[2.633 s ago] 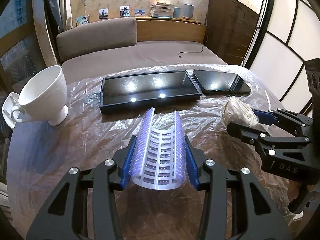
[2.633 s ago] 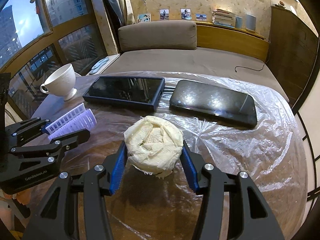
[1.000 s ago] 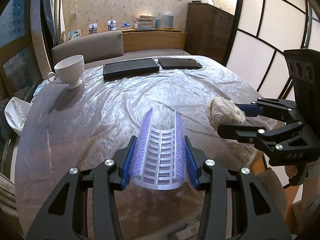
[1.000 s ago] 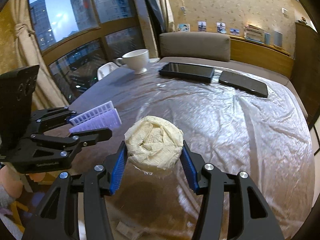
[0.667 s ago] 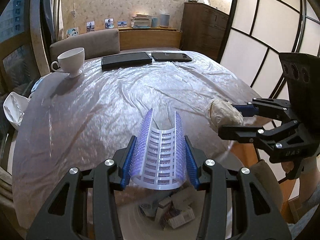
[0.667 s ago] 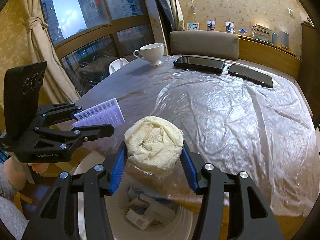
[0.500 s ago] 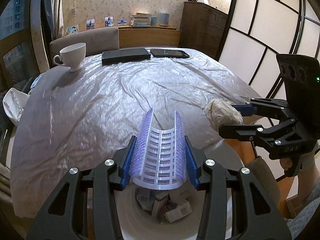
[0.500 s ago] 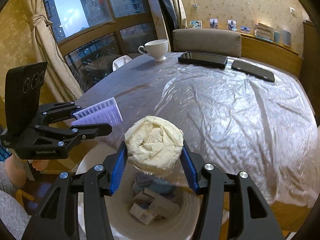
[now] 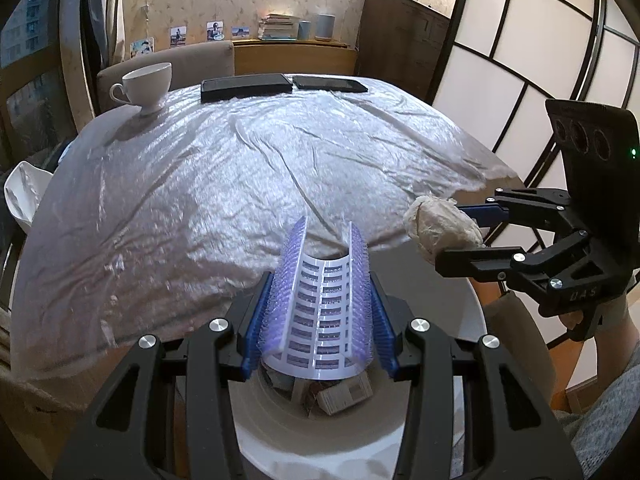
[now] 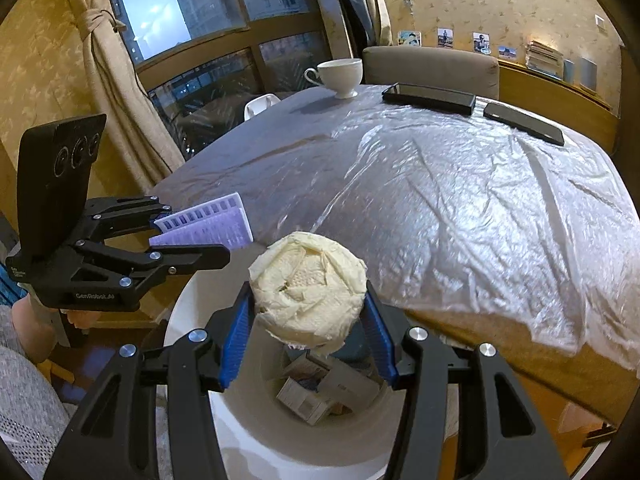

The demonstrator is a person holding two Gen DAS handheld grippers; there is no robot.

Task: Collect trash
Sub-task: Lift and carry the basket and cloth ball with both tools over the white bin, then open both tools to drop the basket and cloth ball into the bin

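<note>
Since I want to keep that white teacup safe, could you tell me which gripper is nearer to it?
Left, though only slightly. The left gripper, holding the purple bristled strip, is on the side of the teacup; the right gripper, holding the tissue wad, is on the other side. Both are far back over the bin.

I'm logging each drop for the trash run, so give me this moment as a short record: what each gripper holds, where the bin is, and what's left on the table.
left gripper: shut on purple bristle mat
right gripper: shut on crumpled paper wad
white bin: under both grippers, beside the table edge; small boxes inside
table: plastic-covered; holds white teacup and two dark tablets
status: neither item dropped
</note>
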